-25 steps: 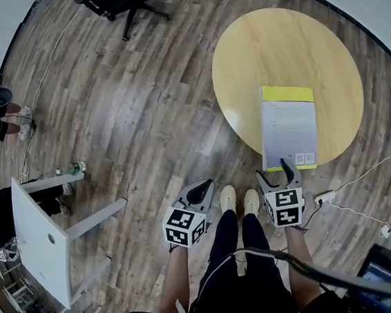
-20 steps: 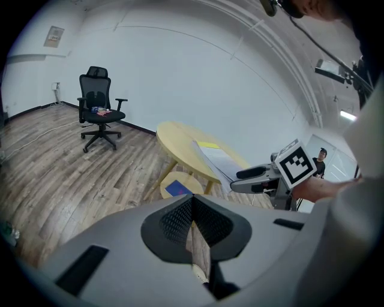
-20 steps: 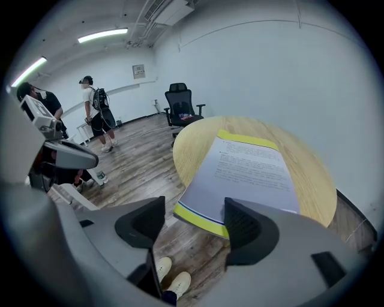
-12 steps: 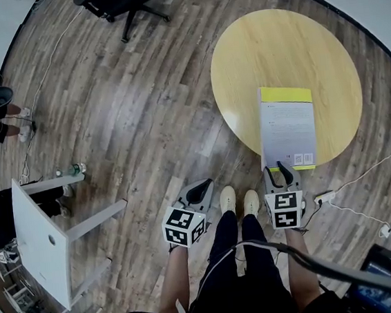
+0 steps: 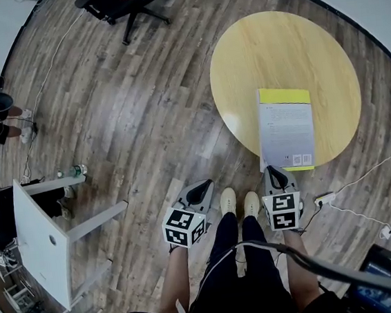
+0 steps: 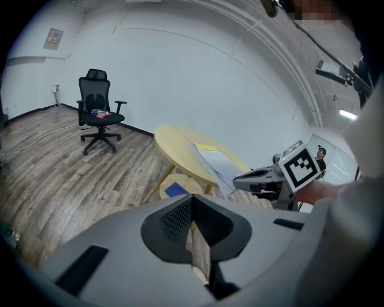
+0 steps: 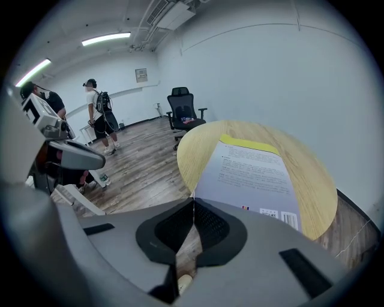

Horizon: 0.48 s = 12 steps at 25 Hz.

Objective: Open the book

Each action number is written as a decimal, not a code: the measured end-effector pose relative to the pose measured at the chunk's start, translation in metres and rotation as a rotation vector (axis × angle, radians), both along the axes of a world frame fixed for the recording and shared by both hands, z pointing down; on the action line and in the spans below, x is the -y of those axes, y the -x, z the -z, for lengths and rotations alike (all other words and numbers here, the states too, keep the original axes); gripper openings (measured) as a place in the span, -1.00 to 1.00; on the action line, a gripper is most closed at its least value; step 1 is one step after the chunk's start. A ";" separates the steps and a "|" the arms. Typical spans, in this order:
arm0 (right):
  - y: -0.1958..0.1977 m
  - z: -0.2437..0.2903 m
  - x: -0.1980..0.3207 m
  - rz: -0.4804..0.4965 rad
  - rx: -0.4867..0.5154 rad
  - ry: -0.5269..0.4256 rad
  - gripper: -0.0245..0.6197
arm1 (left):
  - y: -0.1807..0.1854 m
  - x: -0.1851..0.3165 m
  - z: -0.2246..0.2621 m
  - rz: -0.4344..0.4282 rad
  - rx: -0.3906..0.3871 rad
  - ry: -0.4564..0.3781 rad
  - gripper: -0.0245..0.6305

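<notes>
A: Item one, left hand-held gripper (image 5: 201,186)?
B: Jaws together, nothing between them. It hangs low beside the person's left leg, over the floor (image 5: 142,109) and well apart from the book (image 5: 288,132). Parked, I'd judge, since catching a cover needs one tool only.

A: Item two, right hand-held gripper (image 5: 273,170)?
B: Jaws pressed together, tips at the book's near left corner. Probably set there to catch the cover's edge. I cannot tell whether the cover is actually nipped.

A: The book itself?
B: Closed and flat, barcode end toward the person, yellow strip at the far end. It lies at the near rim of the surface (image 5: 275,53), which keeps that corner within easy reach.

A: Surface?
B: Round top, pale yellow wood.

A: Room, left to right?
B: White table (image 5: 40,234) at far left. Black office chair (image 5: 123,0) at the back. Grey-brown plank floor throughout. Power strip (image 5: 325,196) with a white cable at right. Pale walls.
</notes>
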State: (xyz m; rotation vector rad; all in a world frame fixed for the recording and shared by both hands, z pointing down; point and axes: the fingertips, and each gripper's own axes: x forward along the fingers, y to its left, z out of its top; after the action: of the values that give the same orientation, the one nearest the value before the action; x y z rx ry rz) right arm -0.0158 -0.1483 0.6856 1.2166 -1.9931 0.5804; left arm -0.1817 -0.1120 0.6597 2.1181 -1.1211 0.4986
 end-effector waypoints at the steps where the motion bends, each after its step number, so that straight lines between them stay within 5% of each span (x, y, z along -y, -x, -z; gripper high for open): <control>1: -0.001 0.000 0.000 0.000 0.001 -0.001 -0.89 | -0.001 0.001 0.000 -0.001 0.001 -0.002 -0.93; 12: -0.019 0.044 0.007 -0.035 0.017 -0.071 -0.89 | -0.021 0.024 0.043 -0.028 0.000 -0.088 -0.93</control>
State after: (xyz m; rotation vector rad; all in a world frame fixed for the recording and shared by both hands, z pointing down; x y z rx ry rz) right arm 0.0031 -0.1556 0.6420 1.2958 -2.0250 0.5426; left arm -0.1608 -0.1363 0.6167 2.2124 -1.1338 0.4696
